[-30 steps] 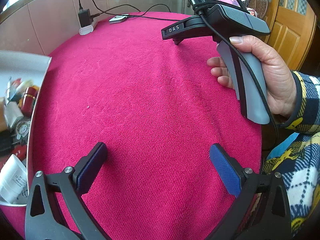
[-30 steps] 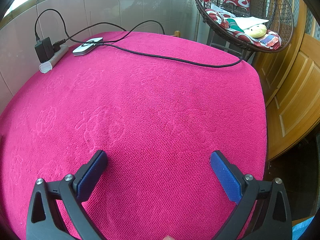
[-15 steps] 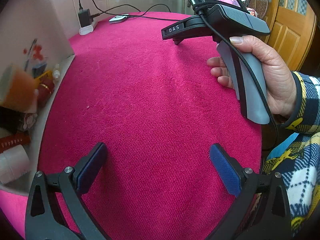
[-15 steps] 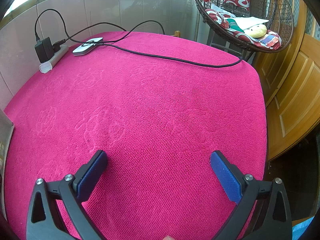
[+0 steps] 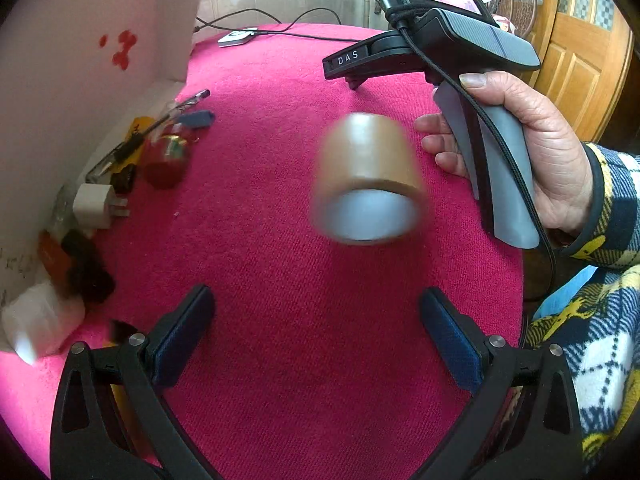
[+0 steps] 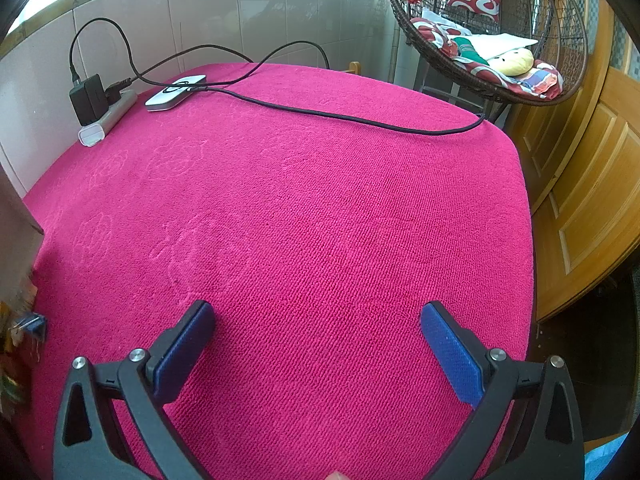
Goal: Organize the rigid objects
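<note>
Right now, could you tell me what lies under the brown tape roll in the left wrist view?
Under the blurred brown tape roll only the pink cloth shows, darkened by its shadow. Whether the roll touches the cloth cannot be told. The cloth directly behind it is hidden.

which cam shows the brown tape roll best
The left wrist view: the brown tape roll sits mid-frame over the pink cloth, motion-blurred, ahead of the open left gripper. The right wrist view shows none of it.

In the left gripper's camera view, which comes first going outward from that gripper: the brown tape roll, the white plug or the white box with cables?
1. Brown tape roll, blurred, straight ahead.
2. White plug, left, beside the tipped container.
3. White box, far edge.
</note>
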Demonstrator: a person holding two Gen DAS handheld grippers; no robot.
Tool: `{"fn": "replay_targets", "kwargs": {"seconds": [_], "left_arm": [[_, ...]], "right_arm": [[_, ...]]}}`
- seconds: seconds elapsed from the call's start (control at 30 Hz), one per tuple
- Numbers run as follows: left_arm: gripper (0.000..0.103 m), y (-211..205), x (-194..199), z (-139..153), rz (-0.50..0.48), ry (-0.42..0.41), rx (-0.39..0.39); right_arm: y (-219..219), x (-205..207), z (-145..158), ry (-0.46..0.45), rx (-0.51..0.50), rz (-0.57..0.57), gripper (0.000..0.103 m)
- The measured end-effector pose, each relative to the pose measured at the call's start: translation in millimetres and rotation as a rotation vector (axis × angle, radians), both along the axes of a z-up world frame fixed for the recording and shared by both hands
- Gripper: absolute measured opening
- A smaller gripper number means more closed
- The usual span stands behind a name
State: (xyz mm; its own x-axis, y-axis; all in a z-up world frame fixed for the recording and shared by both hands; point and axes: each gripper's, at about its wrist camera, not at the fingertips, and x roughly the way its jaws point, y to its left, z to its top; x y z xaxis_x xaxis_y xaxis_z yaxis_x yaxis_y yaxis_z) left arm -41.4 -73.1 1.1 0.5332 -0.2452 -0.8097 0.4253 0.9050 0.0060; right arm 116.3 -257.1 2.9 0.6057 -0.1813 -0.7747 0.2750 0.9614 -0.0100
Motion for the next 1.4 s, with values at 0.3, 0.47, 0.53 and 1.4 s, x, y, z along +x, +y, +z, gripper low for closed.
{"fn": "replay_targets", "kwargs": {"seconds": [0.3,0.47,0.53,1.4], "left_arm": [[0.103,0.0,-1.8,-1.0,0.001,-0.001,0.0],[0.103,-1.5,-1.3,-0.9,0.001,-0.001,0.0],[0.103,-2.2,-1.1,-0.9,0.0,0.0,0.0],[0.103,-2.6,-2.1,-1.2,0.001,-0.001,0.0]], "right_arm": [[-0.9,-0.5,0.4,-0.001,-0.001,0.001,0.103],[-0.1,-0.4,0.6,0.0,-0.002,-0.006,0.103],[0.0,-0.7,0.6,0.0,-0.002,-0.008,0.103],[6.1,-0.7,1.3,-0.001,0.015,-0.137,0.103]]}}
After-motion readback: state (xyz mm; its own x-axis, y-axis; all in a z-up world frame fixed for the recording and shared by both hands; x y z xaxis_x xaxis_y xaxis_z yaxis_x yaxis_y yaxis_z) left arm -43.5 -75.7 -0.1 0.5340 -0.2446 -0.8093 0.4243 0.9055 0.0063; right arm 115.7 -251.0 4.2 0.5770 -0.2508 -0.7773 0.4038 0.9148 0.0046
